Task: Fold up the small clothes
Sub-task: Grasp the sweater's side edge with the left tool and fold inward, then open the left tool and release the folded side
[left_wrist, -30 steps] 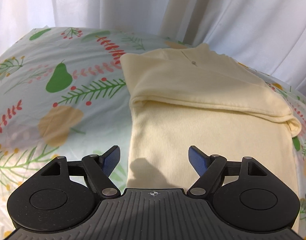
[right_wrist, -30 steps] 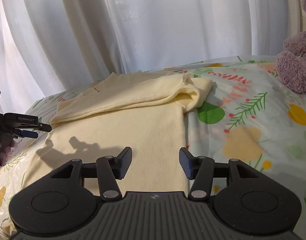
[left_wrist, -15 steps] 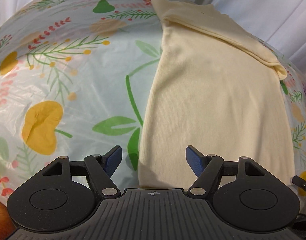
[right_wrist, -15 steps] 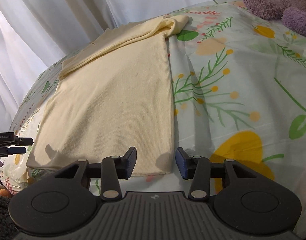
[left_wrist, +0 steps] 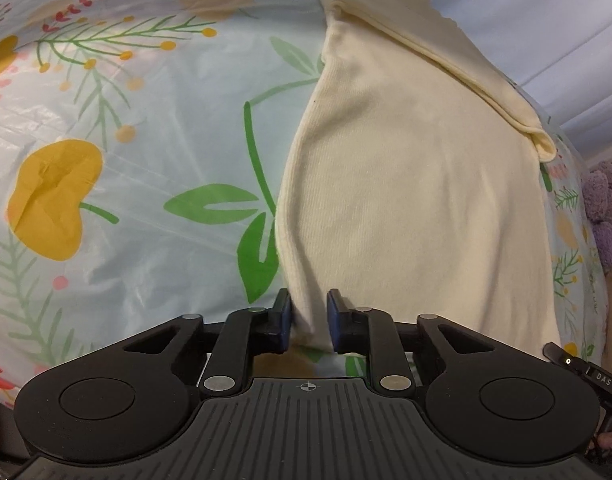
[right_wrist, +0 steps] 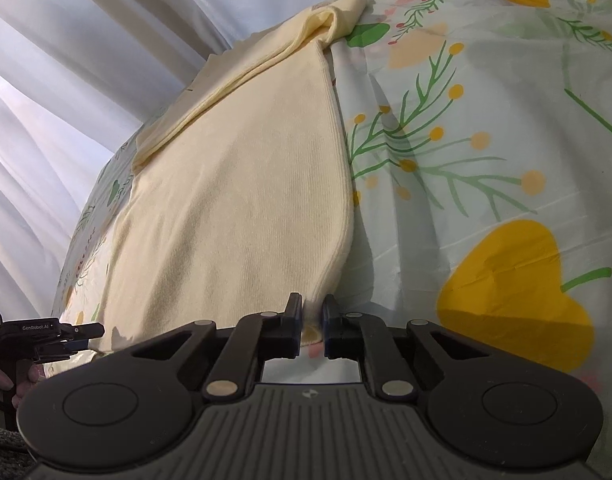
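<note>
White curtains hang behind a bed covered with a pale, glossy floral-print sheet (left_wrist: 138, 184), and on that sheet lies the task's thing: a cream-yellow ribbed knit garment (left_wrist: 418, 184), spread flat lengthwise, its far end already turned over in a soft band near the curtains. Its near hem sits at the edge closest to both cameras.

Each near corner is now taken. The left gripper (left_wrist: 308, 322) has just been closing, and its blue pads pinch the garment's near left corner, where the cloth puckers up between them. The right gripper (right_wrist: 313, 326) has likewise just closed onto the near right corner, with a fold of the hem caught between its pads.

The step in hand looks like carrying the near hem over to meet the far folded band. To do it well, both corners should rise together and level, so the hem stays taut and straight between them. Knit stretches, so pulling the corners apart hard would likely skew the edge. The slick sheet may let the garment slide, so lifting before moving forward seems wise.

A purple plush toy (left_wrist: 604, 208) sits off to the right, well clear of the fold's path.
</note>
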`<state>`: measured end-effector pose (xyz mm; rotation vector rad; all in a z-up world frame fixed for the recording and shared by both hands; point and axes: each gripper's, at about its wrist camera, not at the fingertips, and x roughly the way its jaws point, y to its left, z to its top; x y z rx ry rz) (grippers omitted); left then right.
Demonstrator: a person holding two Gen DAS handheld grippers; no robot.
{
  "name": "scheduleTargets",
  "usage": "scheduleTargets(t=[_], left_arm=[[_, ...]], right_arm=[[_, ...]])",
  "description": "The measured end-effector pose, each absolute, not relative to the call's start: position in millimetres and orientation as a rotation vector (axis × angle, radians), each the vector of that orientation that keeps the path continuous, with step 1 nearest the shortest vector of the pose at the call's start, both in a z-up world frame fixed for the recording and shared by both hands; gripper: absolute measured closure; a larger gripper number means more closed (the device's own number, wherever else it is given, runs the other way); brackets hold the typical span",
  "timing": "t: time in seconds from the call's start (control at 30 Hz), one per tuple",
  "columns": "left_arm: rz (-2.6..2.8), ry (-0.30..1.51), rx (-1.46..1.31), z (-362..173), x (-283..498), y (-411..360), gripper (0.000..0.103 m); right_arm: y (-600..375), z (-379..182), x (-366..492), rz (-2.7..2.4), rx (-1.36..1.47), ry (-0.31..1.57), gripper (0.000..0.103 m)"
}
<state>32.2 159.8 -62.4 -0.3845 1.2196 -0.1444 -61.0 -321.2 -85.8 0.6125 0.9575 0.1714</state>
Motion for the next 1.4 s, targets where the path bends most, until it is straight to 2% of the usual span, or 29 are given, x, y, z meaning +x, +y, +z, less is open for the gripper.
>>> scheduleTargets(t=[0.2, 0.37, 0.57, 0.73, 0.8, 0.87, 0.93, 1.0, 1.07, 1.1, 1.13, 1.2, 1.4], left_arm=[[-0.163, 1.134, -0.368, -39.4, 42.2, 159.2, 0.094], [-0.189, 0.953, -0.448, -6.5, 67.6, 168.3, 0.094], [-0.208, 0.789, -0.383, 21.1, 125.8, 156.1, 0.094], [-0.141, 0.752, -0.278, 9.4, 180.9, 139.1, 0.094], [-0.092, 0.732, -0.221, -1.4, 196.7, 132.6, 0.099], [-0.049, 0.719, -0.175, -11.7, 206.7, 128.0, 0.098], [-0.033, 0.731, -0.178, -19.4, 211.8, 130.1, 0.093], [-0.075, 0.761, -0.218, -25.9, 211.0, 138.6, 0.077], [-0.131, 0.8, -0.222, -32.4, 208.1, 143.0, 0.064], [-0.16, 0.816, -0.207, -35.1, 206.0, 142.7, 0.059], [-0.182, 0.827, -0.184, -37.1, 204.1, 140.8, 0.058], [-0.213, 0.845, -0.131, -41.7, 202.2, 135.0, 0.057], [-0.236, 0.897, -0.112, -59.3, 210.5, 122.2, 0.059]], right_arm=[[-330.2, -79.2, -51.5, 0.21, 0.661, 0.894, 0.097], [-337.7, -66.1, -28.5, 0.198, 0.657, 0.807, 0.097], [-340.7, -37.4, 19.0, 0.149, 0.584, 0.678, 0.098], [-332.6, -27.5, 80.1, 0.09, 0.49, 0.635, 0.098], [-323.8, -29.7, 102.6, 0.058, 0.409, 0.635, 0.098], [-313.8, -35.6, 121.0, 0.035, 0.323, 0.648, 0.098], [-304.4, -43.6, 133.8, 0.021, 0.245, 0.662, 0.097], [-298.7, -48.4, 137.2, -0.003, 0.188, 0.661, 0.096], [-299.2, -50.9, 132.8, -0.006, 0.16, 0.636, 0.09], [-300.2, -51.1, 130.5, -0.002, 0.154, 0.639, 0.081], [-300.9, -51.6, 127.5, 0.009, 0.146, 0.648, 0.07], [-301.9, -55.3, 124.5, 0.027, 0.121, 0.674, 0.061], [-301.2, -69.3, 125.7, 0.076, 0.093, 0.772, 0.059]])
